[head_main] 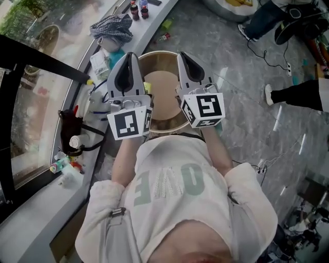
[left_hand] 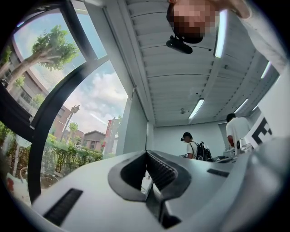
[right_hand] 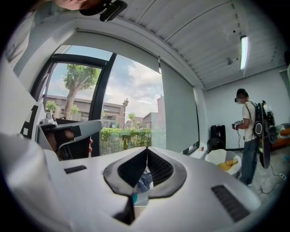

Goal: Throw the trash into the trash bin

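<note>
A round tan trash bin [head_main: 167,126] stands on the floor right in front of me, its inside showing a brown bottom. Both grippers hang side by side over it and point away from me. My left gripper [head_main: 129,54] [left_hand: 146,152] is shut with nothing between its jaws. My right gripper [head_main: 183,53] [right_hand: 147,148] is shut and empty too. Trash lies on the window ledge to the left: a checked cloth [head_main: 112,27], two small bottles [head_main: 139,9] and a white cup [head_main: 76,141].
The ledge [head_main: 43,205] runs along the window on my left, with a black bag [head_main: 69,126] and small items on it. Someone's leg and shoe [head_main: 295,95] and cables lie on the floor at right. A person with a backpack [right_hand: 249,131] stands beyond a white tub [right_hand: 222,159].
</note>
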{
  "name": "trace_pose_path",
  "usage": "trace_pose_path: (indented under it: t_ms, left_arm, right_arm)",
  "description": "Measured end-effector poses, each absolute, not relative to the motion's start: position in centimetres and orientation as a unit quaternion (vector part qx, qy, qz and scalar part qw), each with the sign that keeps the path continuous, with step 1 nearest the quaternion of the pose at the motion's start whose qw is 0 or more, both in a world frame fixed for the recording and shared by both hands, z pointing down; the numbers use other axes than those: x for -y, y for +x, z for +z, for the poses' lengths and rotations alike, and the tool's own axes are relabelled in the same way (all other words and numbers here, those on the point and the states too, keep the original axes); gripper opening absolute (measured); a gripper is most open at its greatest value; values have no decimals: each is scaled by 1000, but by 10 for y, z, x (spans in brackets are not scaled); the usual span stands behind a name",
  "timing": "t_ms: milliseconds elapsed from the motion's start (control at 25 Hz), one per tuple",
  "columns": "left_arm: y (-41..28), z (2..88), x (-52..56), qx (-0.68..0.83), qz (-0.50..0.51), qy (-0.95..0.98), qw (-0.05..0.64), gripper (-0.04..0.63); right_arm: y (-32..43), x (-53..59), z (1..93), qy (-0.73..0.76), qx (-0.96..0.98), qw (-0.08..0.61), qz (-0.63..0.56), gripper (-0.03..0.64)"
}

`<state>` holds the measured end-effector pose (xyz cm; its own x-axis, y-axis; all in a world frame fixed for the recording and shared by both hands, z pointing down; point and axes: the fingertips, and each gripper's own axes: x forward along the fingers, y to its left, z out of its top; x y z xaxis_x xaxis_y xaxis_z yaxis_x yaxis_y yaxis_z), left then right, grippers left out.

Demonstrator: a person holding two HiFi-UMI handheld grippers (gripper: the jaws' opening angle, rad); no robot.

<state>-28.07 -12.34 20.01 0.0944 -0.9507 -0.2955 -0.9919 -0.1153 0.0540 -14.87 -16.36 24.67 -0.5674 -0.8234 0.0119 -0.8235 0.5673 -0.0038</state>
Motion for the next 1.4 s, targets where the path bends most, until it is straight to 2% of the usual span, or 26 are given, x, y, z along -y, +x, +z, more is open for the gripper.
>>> trace_pose_path:
  t_ms: [320, 360, 520, 560, 720, 920, 1160, 1400]
  left_arm:
    - [-295, 215, 113, -673, 120, -726, 74, 11]
    - [-300, 218, 110, -675, 118, -724, 74, 11]
    - [-326, 236, 88, -697, 103, -707, 64, 11]
    - [-331, 239, 84, -703, 101, -701, 62, 11]
    - [-351, 256, 72, -726, 91, -680, 49, 11]
    - [-397, 314, 56, -753, 66, -655, 4, 11]
    - [-441, 385, 36, -791, 48, -609, -33, 11]
    - [-455, 450, -16, -811, 19, -577, -88, 11]
  right_arm:
    - [-164, 158, 279, 427, 902, 29, 62, 22]
    - [-171, 156, 286, 417, 905, 32, 74, 47]
    - [-213, 146, 320, 369, 917, 28, 149, 268]
    - [-222, 144, 331, 360, 916, 30, 172, 278]
    - [-250, 148, 405, 348, 900, 85, 248, 290]
    - [-283, 140, 556, 325, 872, 238, 277, 290]
    - [-289, 125, 719, 328, 797, 365, 351, 290]
    - [-273, 91, 810, 378, 716, 420, 410, 290]
